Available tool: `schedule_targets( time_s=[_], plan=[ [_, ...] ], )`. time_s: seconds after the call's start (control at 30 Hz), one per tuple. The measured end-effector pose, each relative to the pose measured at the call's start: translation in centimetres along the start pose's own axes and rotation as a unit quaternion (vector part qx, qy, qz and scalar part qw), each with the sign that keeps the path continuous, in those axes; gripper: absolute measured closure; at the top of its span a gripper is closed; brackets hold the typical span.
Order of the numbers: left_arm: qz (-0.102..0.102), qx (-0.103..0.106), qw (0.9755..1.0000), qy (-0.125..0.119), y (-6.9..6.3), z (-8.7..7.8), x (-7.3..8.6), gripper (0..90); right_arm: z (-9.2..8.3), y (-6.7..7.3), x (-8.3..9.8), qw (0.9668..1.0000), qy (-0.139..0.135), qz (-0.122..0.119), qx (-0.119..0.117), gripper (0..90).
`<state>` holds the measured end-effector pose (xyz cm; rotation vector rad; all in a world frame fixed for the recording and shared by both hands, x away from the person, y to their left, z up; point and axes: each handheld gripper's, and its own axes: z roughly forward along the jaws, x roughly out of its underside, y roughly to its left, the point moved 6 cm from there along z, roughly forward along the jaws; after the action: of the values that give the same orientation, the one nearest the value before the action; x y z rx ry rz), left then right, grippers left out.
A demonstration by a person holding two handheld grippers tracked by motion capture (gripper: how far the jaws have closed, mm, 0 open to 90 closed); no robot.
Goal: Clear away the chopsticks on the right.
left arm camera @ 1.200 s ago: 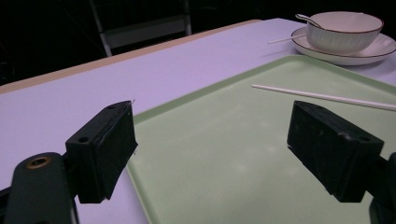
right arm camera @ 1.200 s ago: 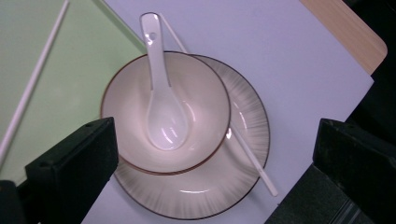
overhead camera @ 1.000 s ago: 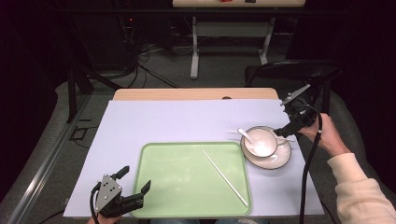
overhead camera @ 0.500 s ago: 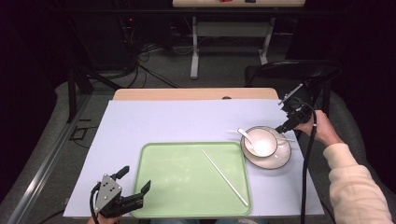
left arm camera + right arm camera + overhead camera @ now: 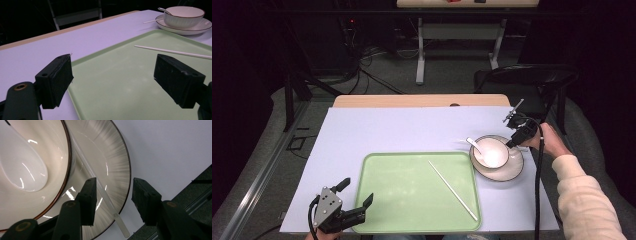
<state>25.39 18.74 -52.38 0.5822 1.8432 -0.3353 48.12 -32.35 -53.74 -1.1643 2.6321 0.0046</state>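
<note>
I'm working in a lab or recording studio: black-draped surroundings, tangled cables (image 5: pixel 362 65) on the grey floor at far left, a bare trestle table (image 5: pixel 457 30) far off, and my counter (image 5: pixel 412 125) covered by plain lavender sheeting.

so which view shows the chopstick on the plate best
The right gripper view: the chopstick on the plate lies across the plate rim beside the bowl, between the right gripper and its closing jaws, not yet pinched. The left gripper view shows its far tip. The high view shows a faint streak.
</note>
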Motion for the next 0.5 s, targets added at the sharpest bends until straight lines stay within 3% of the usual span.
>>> schedule_targets(
  time_s=[0.1,0.17,0.3,0.5],
  plan=[
    [0.0,0.001,1.0,0.0,0.0,0.0,0.0,15.4,0.4,-0.1,0.0,1.0,-0.001,-0.006,-0.003,59.0],
    [0.0,0.001,1.0,0.001,0.0,0.0,0.0,15.3,0.4,0.1,0.1,0.9999,0.002,0.002,-0.01,61.0],
    [0.0,0.001,1.0,0.0,0.0,0.0,0.0,15.4,0.8,0.2,0.2,0.9997,0.015,-0.016,-0.01,66.7],
    [0.0,0.001,1.0,0.0,0.0,0.0,0.0,15.4,1.6,0.5,0.6,0.9995,0.022,-0.021,-0.012,69.4]
  ],
)
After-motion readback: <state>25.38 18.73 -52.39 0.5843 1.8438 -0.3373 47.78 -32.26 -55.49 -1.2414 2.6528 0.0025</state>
